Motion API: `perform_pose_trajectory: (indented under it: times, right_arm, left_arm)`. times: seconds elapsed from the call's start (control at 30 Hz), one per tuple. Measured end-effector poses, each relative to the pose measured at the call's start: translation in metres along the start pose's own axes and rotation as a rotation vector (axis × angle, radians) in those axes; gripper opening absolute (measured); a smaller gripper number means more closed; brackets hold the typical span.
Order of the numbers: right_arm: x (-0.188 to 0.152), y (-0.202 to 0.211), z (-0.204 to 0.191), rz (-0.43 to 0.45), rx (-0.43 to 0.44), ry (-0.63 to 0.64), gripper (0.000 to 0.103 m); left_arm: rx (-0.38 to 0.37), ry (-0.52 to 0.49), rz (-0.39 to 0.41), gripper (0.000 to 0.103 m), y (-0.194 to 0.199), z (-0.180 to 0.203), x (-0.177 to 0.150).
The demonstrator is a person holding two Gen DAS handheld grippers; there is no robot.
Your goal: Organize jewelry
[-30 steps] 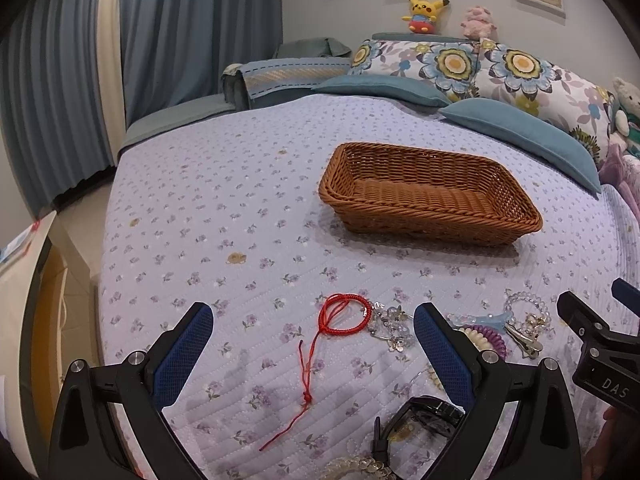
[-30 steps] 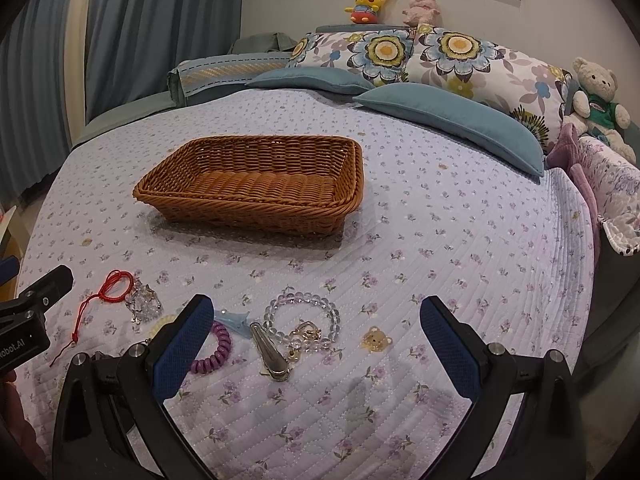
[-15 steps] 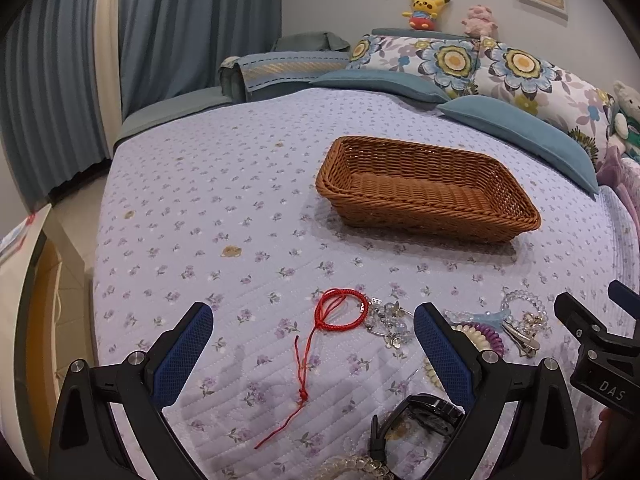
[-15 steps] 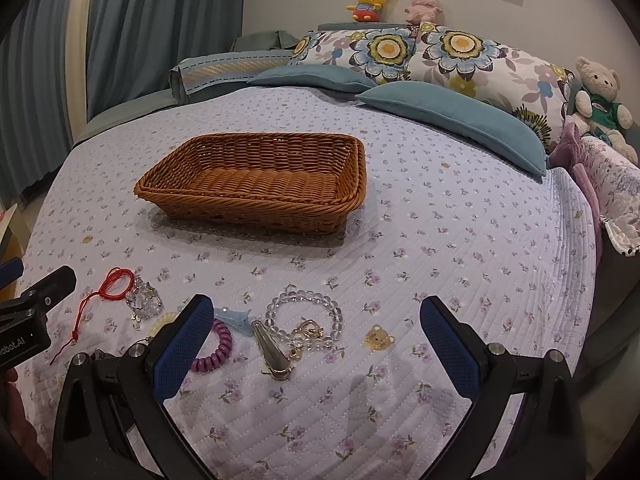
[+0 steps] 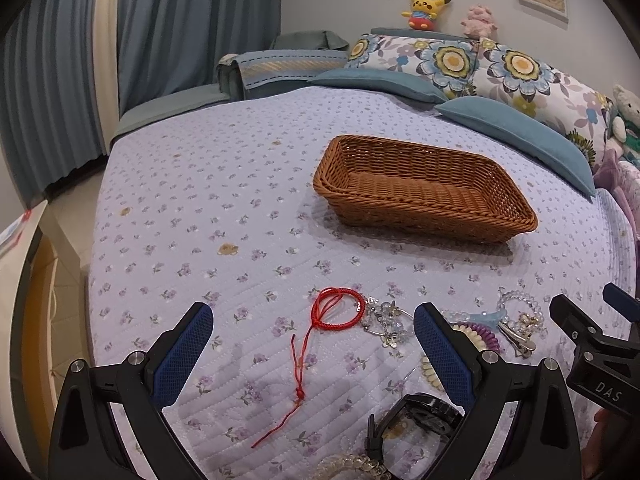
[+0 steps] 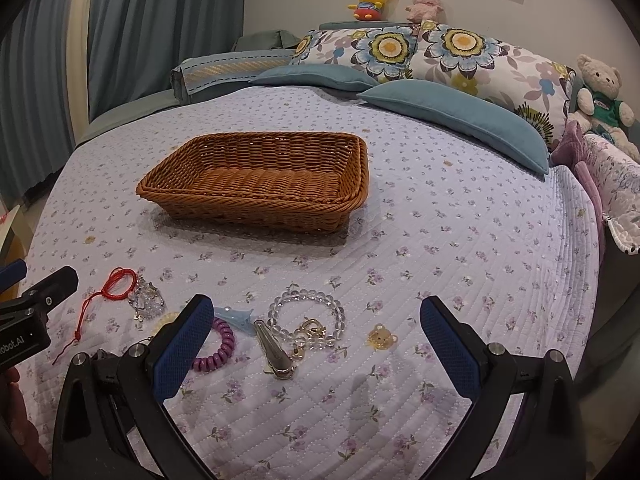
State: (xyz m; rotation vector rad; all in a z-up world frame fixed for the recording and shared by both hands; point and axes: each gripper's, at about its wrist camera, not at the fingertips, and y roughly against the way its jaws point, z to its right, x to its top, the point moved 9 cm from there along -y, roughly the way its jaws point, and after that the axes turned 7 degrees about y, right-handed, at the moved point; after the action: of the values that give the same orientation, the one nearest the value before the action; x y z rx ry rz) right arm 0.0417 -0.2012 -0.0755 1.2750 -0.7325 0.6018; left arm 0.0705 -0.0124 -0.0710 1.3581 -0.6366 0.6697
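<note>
Both tools, left tool (image 5: 312, 344) and right tool (image 6: 316, 340), hover with fingers spread and nothing between them, apparently posed over the jewelry to select a first piece. The pieces lie loose on the bed (image 6: 460, 248), near its front edge; 1 wicker basket (image 6: 256, 176) stands apart behind them, holding nothing. Counted: 1 red cord bracelet (image 5: 340, 312), 1 clear bead bracelet (image 6: 308, 312), 1 purple coil band (image 6: 218, 348), 1 metal clip (image 6: 274, 354), 1 black watch (image 5: 416, 420).
</note>
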Motion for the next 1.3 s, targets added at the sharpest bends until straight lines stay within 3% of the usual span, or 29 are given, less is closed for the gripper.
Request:
perform_pose_trajectory:
  times: [0.67, 0.8, 1.0, 1.3]
  right_arm:
    - [0.002, 0.001, 0.001, 0.007, -0.011, 0.017, 0.103]
    - [0.006, 0.005, 0.004, 0.015, -0.006, 0.029, 0.103]
    - [0.008, 0.028, -0.001, 0.049, -0.005, 0.098, 0.101]
    - [-0.032, 0.043, 0.008, -0.022, 0.012, 0.13, 0.089]
  left_arm:
    - [-0.011, 0.02, 0.019, 0.101, 0.01, -0.017, 0.014]
    - [-0.077, 0.03, -0.031, 0.101, 0.017, -0.031, 0.021]
    - [-0.095, -0.011, -0.1, 0.1, 0.026, -0.034, -0.013]
    - [-0.123, -0.018, -0.212, 0.098, 0.043, -0.045, -0.067]
